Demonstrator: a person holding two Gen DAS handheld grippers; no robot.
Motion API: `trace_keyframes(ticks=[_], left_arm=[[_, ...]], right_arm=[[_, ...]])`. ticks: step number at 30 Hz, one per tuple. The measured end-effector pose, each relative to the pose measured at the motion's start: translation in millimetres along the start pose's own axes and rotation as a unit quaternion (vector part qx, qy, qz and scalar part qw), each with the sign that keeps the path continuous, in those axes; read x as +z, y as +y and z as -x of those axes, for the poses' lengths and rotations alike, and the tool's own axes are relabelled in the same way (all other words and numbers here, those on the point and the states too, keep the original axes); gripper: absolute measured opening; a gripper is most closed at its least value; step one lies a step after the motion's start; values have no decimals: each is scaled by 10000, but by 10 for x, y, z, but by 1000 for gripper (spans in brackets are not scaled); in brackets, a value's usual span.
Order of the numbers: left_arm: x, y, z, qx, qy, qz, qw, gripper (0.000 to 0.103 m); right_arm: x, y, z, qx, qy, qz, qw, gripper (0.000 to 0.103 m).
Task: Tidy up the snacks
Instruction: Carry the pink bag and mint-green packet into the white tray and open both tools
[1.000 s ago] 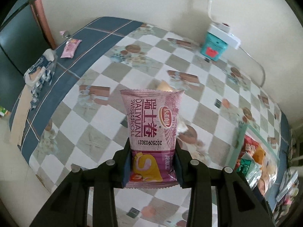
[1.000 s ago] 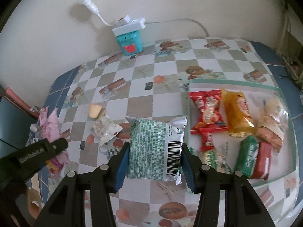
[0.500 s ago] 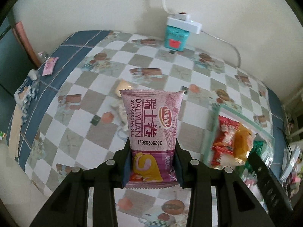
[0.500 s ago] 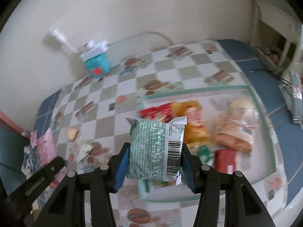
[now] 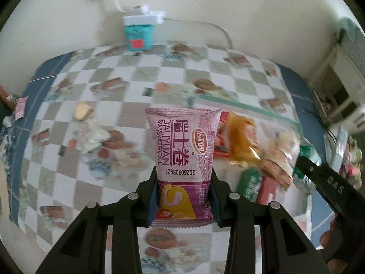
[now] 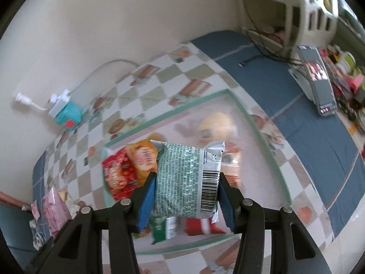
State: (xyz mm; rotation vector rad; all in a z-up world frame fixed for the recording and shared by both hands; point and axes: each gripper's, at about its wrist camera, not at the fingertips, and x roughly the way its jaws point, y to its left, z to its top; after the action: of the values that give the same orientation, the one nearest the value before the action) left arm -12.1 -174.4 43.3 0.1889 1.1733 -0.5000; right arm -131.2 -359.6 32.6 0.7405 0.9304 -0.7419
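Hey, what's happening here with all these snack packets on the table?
A person is sorting snacks with two handheld grippers. The left gripper grips a purple Swiss roll packet, and the right gripper grips a green and white packet. Both hang above a clear tray with a green rim that holds several packets. A few snacks lie loose on the checked tablecloth.

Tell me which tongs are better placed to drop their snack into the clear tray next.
Right, probably. The right tongs hold the green packet directly over the clear tray. The left tongs hold the purple Swiss roll packet over the tablecloth, beside the tray.
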Motion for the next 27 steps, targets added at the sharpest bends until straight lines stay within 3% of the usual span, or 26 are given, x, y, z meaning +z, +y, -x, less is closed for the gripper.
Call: trace_keyframes(ticks=[10,18,27], left_arm=[[-106,-415,-245,-70,267,-425,9987,40],[-139,-511,-449,-55,481,-494,9976,40],[-125,-511,-609,-48,639,-410,9971,40]], right_arm=[[73,-527,-15,-246,103,-543,9982,54],[-50,-585,-279,-387,610,-570,9958,54],[-99,-545,-393,-519,762,-457,9947,54]])
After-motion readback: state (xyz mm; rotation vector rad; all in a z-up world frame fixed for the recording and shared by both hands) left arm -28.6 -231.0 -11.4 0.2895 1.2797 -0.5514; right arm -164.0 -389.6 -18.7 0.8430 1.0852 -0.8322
